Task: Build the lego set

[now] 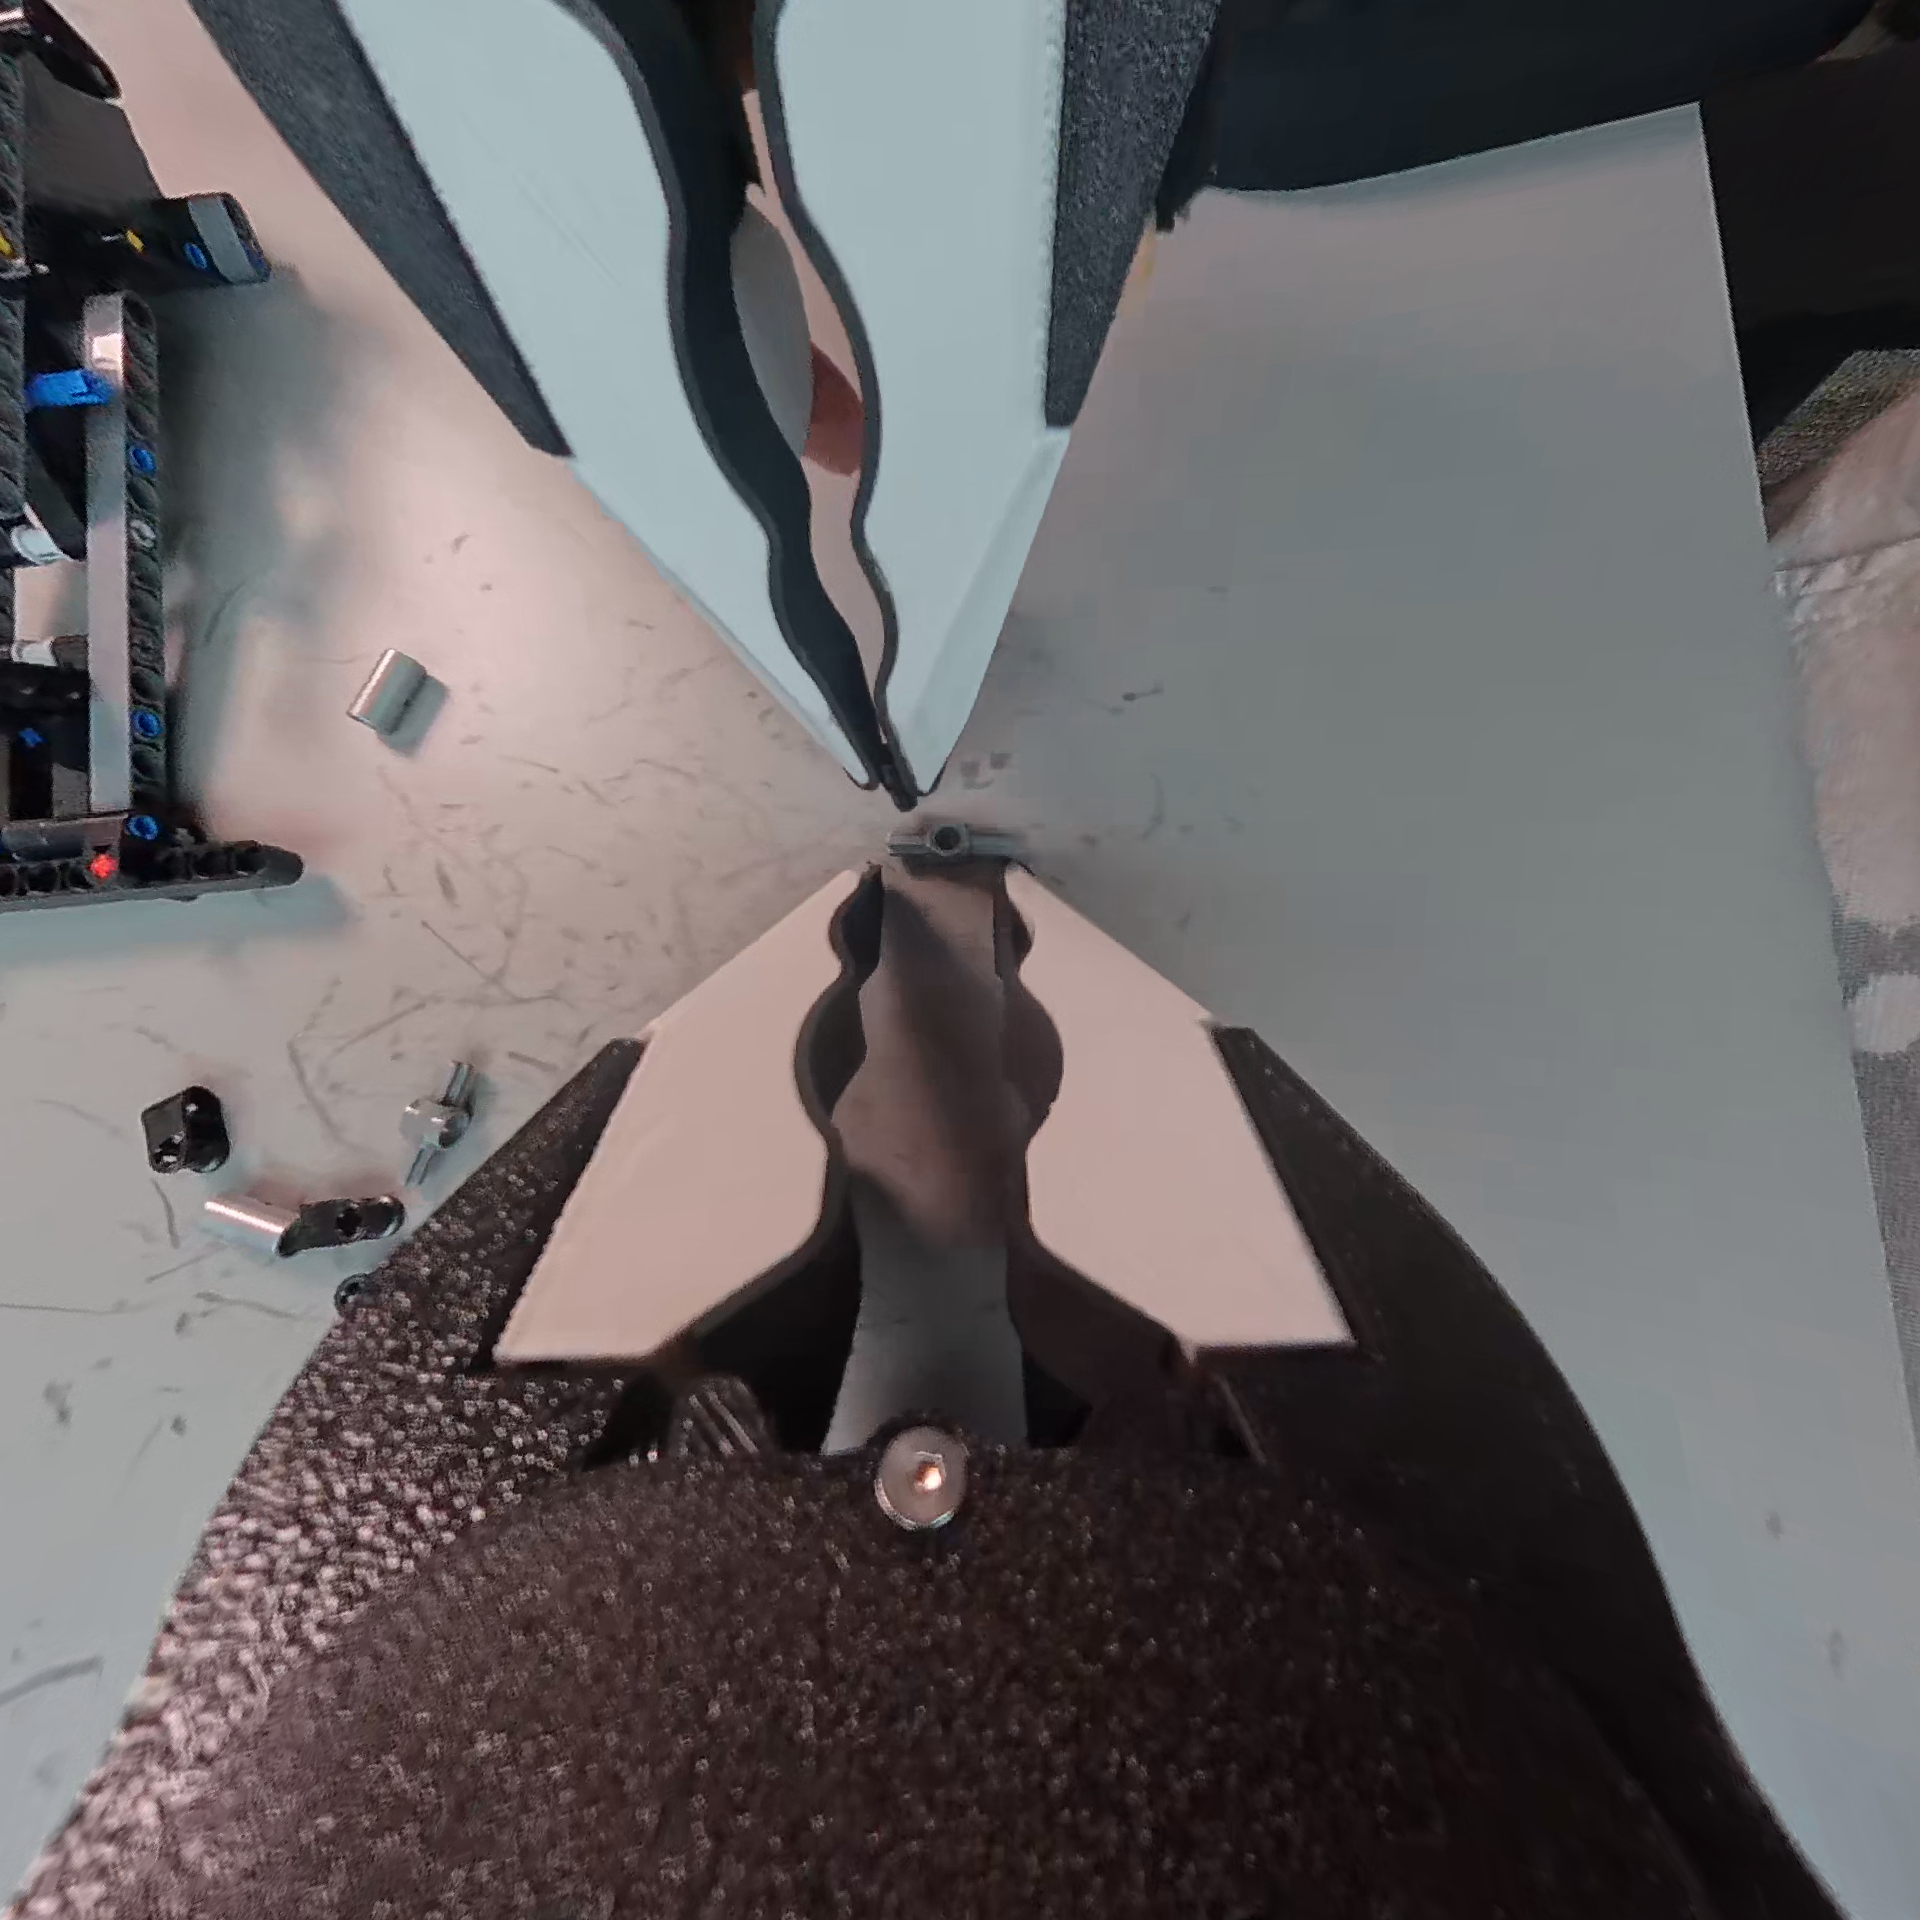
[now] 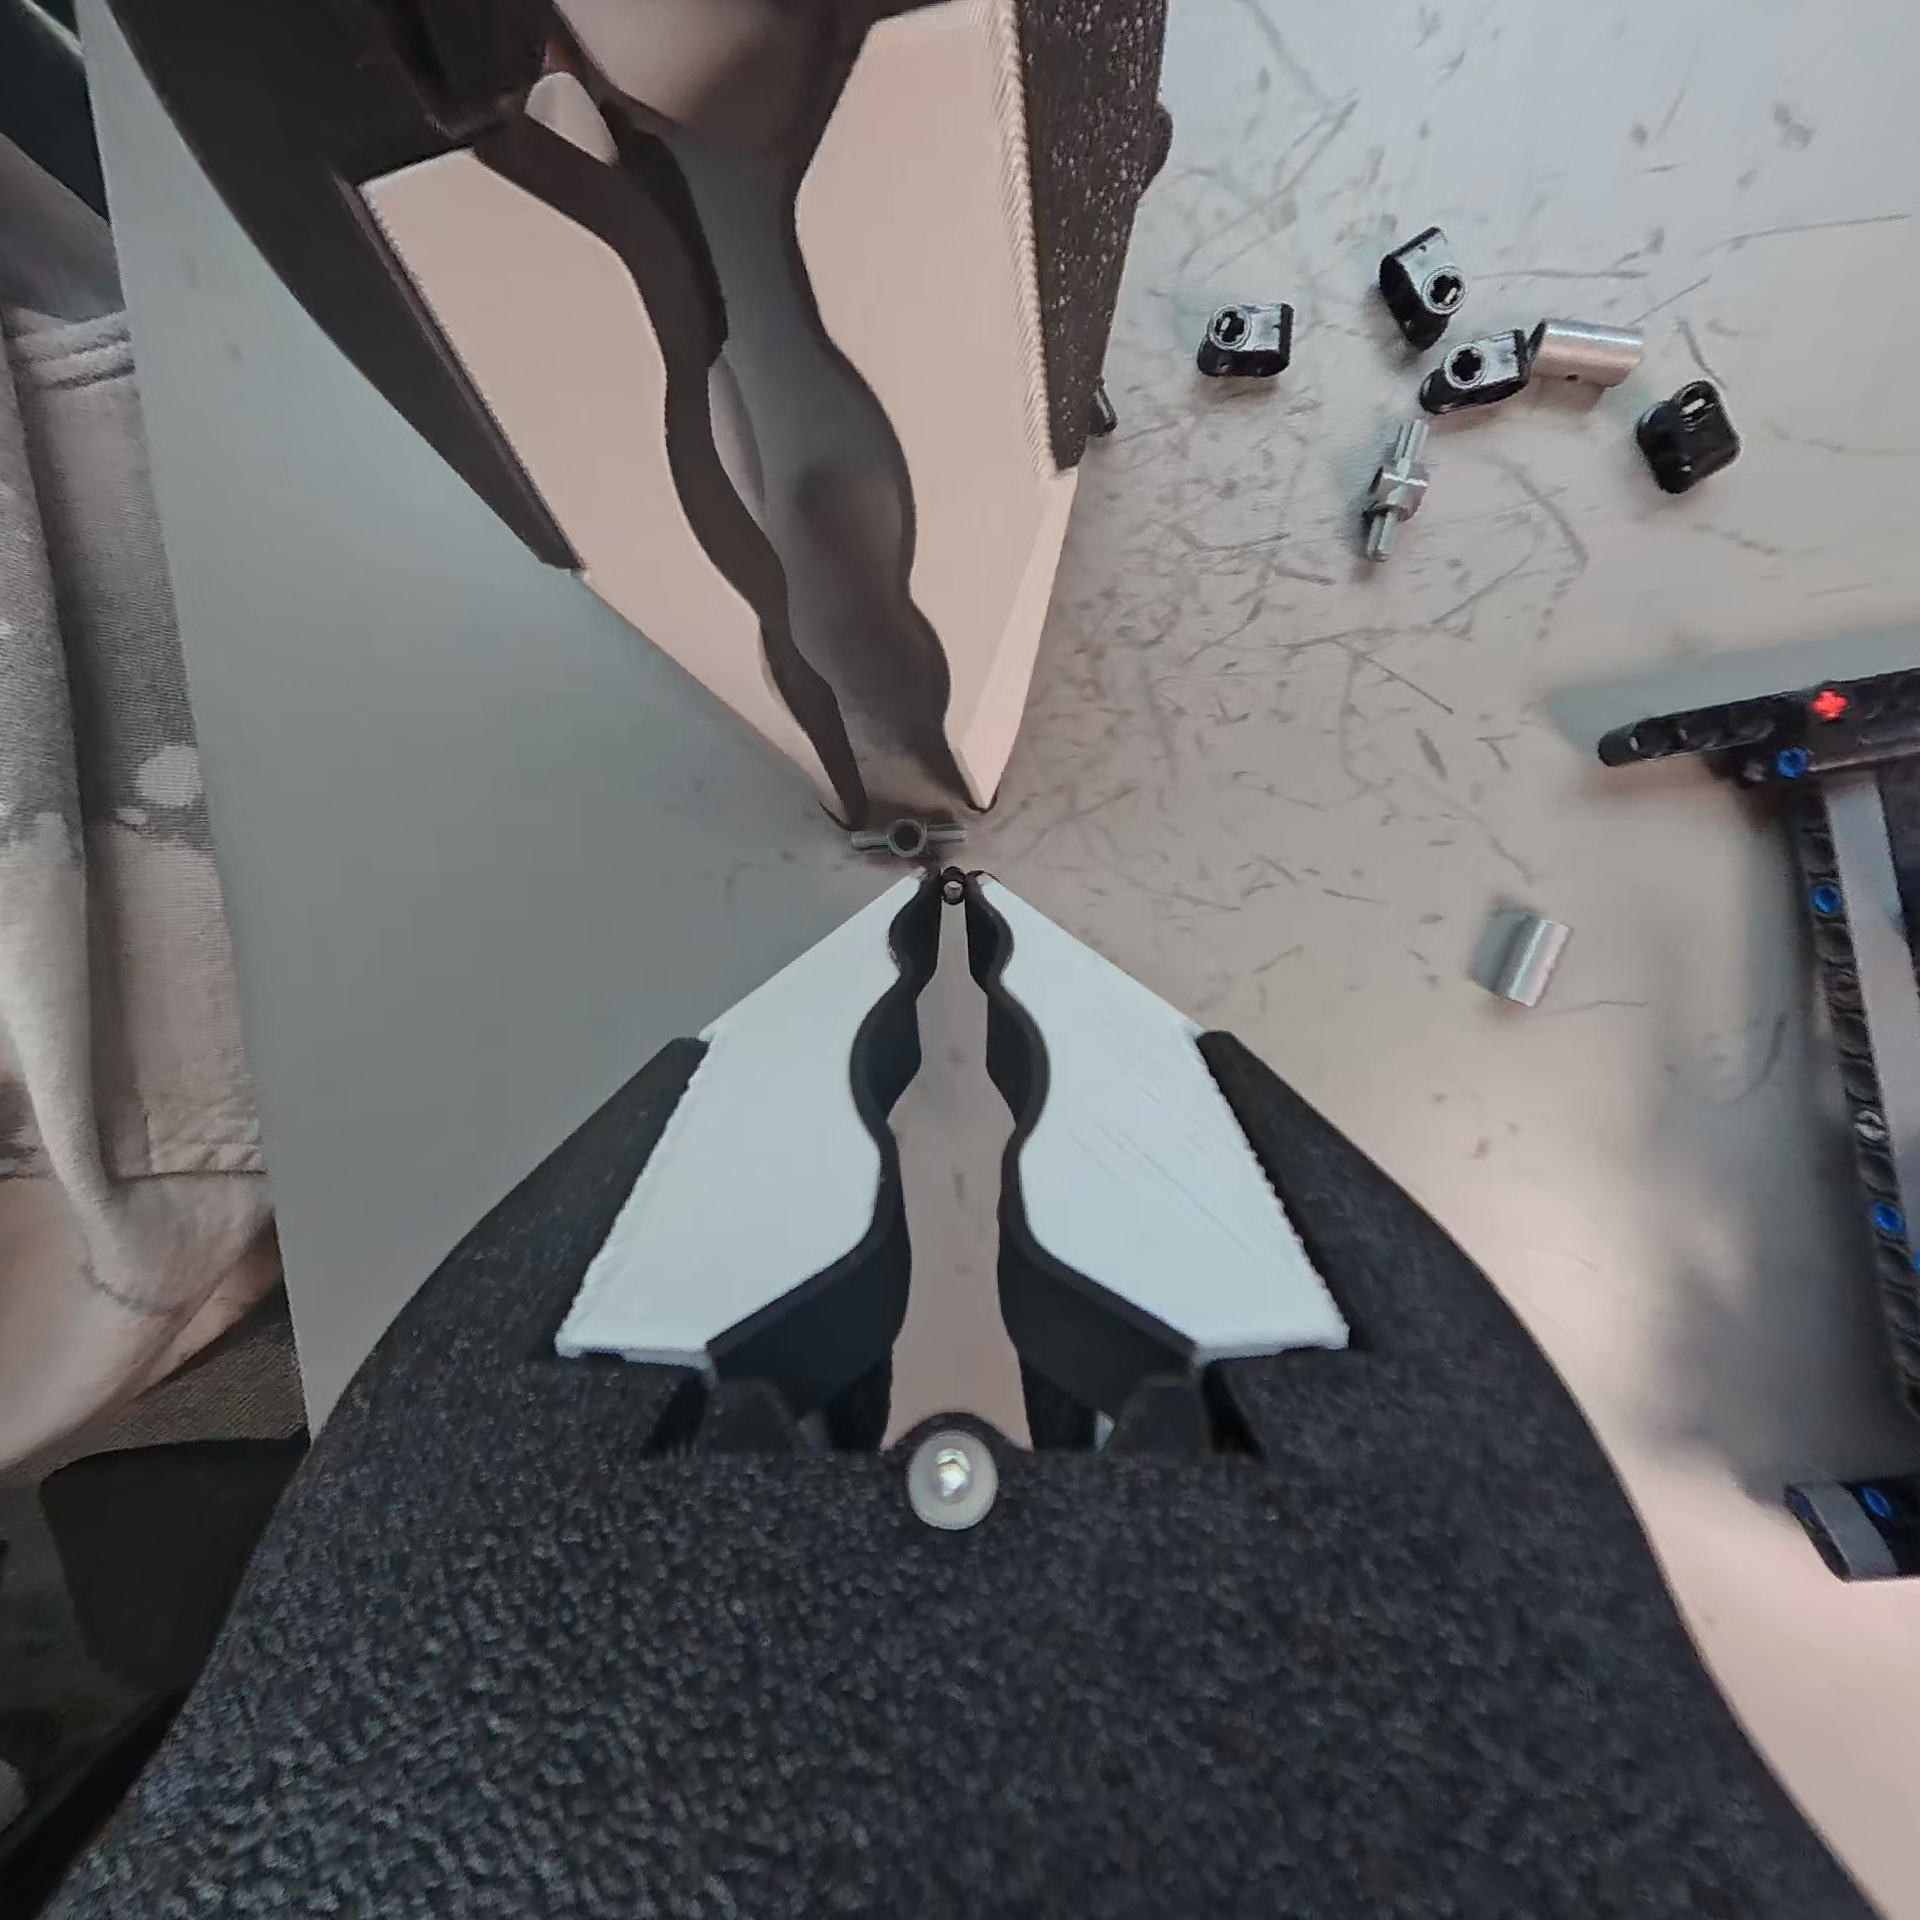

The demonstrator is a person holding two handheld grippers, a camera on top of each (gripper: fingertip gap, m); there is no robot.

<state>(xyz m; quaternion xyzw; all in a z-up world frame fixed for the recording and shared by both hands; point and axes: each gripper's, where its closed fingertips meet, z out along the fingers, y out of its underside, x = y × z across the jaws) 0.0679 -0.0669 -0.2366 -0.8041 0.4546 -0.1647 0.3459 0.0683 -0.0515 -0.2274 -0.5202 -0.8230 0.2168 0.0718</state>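
Table [image 2: 1299,727]: pale top, heavily scuffed with dark scratches. Cloth [image 2: 94,831]: light, patterned, lying beyond the table's edge.

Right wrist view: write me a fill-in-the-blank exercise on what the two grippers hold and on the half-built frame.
1. The left gripper is shut on a small ___ connector.
2. The right gripper, tip to tip with it, pinches a tiny ___ pin.
3. Besides blue pegs, the long black beam of the frame shows a single ___ peg.

Missing words: grey; black; red.
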